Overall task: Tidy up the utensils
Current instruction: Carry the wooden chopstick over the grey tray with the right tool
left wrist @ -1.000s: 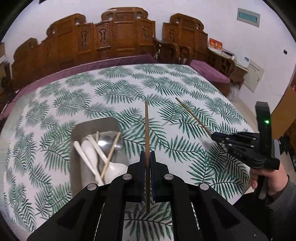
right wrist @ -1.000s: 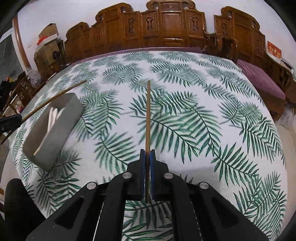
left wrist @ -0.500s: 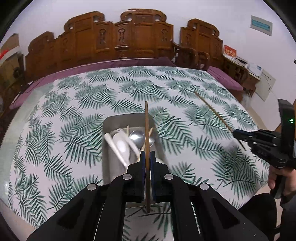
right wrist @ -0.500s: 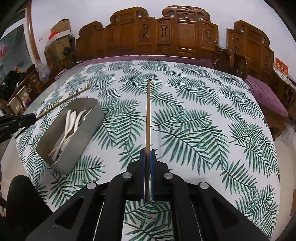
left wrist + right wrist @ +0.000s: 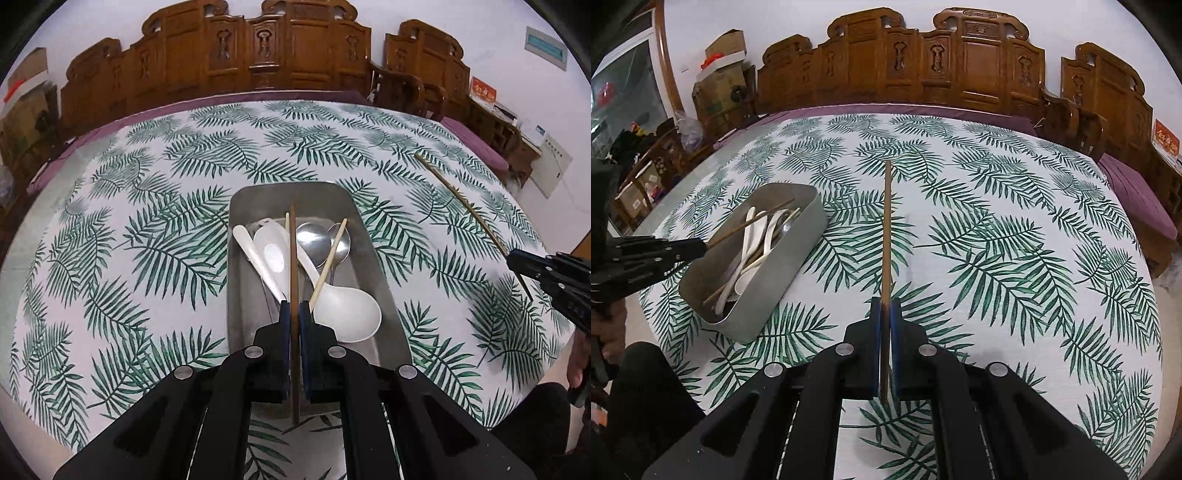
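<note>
The left gripper (image 5: 294, 314) is clamped on a dark chopstick (image 5: 293, 258), pinched near its rear end so that most of the stick runs forward along the fingers. That stick hangs directly over the metal tray (image 5: 384, 280), and its long axis lines up with the tray's long axis, tip pointing at the tray's far wall. Whether the tip touches anything inside cannot be told.

In the tray lie white spoons (image 5: 343, 314), two metal spoons (image 5: 314, 240) and a pale chopstick (image 5: 327, 264) crossing them at a slant.

The right gripper (image 5: 885, 314) grasps a second dark chopstick (image 5: 886, 236), also held near the rear and pointing away from the hand. It hovers over bare table (image 5: 1015, 240), to the right of the tray and well apart from it; its stick runs roughly parallel to the tray's right wall rather than toward it.

The relation that matters is the left stick over the tray. Since it is already above the opening and aligned lengthwise, the drop seems to need only a lowering and a release; a skewed stick could catch on the rim or ride up on the spoons. The left hand is plainly the nearer one. The right stick would need to travel left across the table and stay lengthwise to the tray before it could go in.
</note>
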Demonstrator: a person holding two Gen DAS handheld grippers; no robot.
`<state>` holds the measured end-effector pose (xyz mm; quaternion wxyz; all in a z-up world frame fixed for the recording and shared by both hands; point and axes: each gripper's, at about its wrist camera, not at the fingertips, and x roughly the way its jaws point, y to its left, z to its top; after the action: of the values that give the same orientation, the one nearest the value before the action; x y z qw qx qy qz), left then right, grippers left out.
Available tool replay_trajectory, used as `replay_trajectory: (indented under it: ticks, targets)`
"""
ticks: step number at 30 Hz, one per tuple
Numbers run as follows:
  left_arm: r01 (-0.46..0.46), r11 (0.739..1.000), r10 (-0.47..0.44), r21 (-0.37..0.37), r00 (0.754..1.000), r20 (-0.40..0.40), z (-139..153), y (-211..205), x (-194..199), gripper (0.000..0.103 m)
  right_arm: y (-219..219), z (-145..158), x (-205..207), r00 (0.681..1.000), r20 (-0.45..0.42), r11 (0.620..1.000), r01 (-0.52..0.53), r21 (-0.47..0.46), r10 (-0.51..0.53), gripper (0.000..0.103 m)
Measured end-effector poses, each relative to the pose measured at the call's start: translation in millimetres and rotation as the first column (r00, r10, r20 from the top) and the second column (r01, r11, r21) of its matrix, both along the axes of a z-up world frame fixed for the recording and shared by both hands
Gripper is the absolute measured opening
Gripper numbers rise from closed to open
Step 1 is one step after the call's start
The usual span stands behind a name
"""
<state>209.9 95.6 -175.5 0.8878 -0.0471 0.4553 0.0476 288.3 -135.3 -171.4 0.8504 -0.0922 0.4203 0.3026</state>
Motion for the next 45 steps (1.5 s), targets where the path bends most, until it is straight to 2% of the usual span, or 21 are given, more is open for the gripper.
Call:
replay_trajectory:
  ticks: [9,13,21,25,26,29,35,45]
  targets:
    - [0.014,1.000,-0.015,-0.015,0.999,-0.047,-14,-9,10,0.006,5,2,-6,1.000,-0.003,1.000,-0.014,0.004,0.014,0.006]
    - [0.018,1.000,-0.018,-0.006,1.000,-0.026,-9,-9,4,0.025,10,5,-11,1.000,-0.001,1.000,-0.024,0.007,0.024,0.006]
    - [-0.013,1.000,0.014,-0.025,0.999,0.037,11,7,-20,0.045,32,12,-22,0.998,0.003,0.998,-0.061,0.013,0.061,0.006]
    - [-0.022,0.999,0.024,-0.026,0.996,0.084,21,15,-33,0.080,51,14,-30,0.996,0.005,0.996,-0.089,0.007,0.089,0.006]
    - [-0.027,0.999,0.029,-0.024,0.995,0.099,24,18,-37,0.083,55,14,-31,0.995,0.004,0.995,-0.095,0.005,0.095,0.006]
    - [-0.032,0.999,0.035,-0.029,0.993,0.117,30,25,-45,0.087,70,13,-36,0.993,0.001,0.993,-0.114,-0.002,0.114,0.006]
    - [-0.046,0.999,0.045,0.006,0.991,0.128,34,39,-55,0.087,100,7,-41,0.990,-0.024,0.990,-0.143,-0.010,0.142,0.006]
    - [-0.056,0.998,0.054,0.012,0.988,0.145,38,59,-67,0.087,139,-11,-35,0.989,-0.099,0.994,-0.112,0.006,0.112,0.006]
